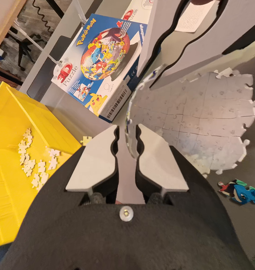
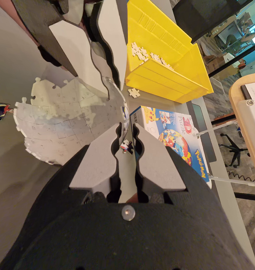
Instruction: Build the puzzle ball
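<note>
The half-built puzzle ball is a curved shell of joined pieces, its white inner side facing me and a printed outer edge showing at the rim. My left gripper is shut on the shell's rim. My right gripper comes in from the top and is shut on the same rim farther along. In the right wrist view the shell lies to the left, with my right gripper on its rim and my left gripper above. A small coloured piece shows between my right fingers.
A yellow bin holds several loose white-backed pieces. One loose piece lies on the table beside it. The puzzle box lies behind the shell. A joined blue cluster lies face up nearby. The left gripper's tips are roughly 5 centimetres from the right gripper's.
</note>
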A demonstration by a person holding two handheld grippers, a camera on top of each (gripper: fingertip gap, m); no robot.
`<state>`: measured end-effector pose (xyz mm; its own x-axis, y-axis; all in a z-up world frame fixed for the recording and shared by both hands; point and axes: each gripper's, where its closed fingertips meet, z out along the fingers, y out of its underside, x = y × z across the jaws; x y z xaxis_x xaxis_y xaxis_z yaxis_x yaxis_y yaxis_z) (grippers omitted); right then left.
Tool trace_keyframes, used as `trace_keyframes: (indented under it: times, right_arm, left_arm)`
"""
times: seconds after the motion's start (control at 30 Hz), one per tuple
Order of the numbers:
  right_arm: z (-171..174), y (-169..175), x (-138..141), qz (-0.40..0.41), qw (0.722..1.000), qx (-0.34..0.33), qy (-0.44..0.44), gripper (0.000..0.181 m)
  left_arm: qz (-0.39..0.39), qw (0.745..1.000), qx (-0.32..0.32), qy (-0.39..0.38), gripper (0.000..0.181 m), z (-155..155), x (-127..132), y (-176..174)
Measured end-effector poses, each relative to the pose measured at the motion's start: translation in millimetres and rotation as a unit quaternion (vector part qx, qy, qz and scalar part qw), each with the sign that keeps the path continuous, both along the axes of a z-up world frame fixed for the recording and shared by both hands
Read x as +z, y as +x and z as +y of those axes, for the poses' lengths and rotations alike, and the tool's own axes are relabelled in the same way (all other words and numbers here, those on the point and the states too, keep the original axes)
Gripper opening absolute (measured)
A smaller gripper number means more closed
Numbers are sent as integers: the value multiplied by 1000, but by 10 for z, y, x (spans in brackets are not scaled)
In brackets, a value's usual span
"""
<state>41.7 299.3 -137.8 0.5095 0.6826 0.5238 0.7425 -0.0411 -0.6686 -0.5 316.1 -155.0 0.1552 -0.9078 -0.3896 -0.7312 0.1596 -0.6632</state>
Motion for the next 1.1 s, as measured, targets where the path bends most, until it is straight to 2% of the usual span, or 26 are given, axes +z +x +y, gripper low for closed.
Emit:
trace_keyframes:
  times: [0.23, 0.93, 1.0, 1.1]
  right_arm:
    - [-46, -24, -19, 0, 1000, 0, -2, 13]
    - [21, -15, -22, 6, 1000, -10, -2, 9]
    - [18, -16, -18, 8, 1000, -9, -3, 11]
    - [-1, -10, -13, 10, 1000, -9, -5, 14]
  left_arm:
    - [4, 999, 30, 30, 4, -16, -1, -72]
    - [-10, 996, 47, 72, 3, 31, 32, -21]
    - [-14, 996, 48, 73, 3, 38, 34, -18]
    - [-18, 998, 45, 47, 21, 17, 21, -23]
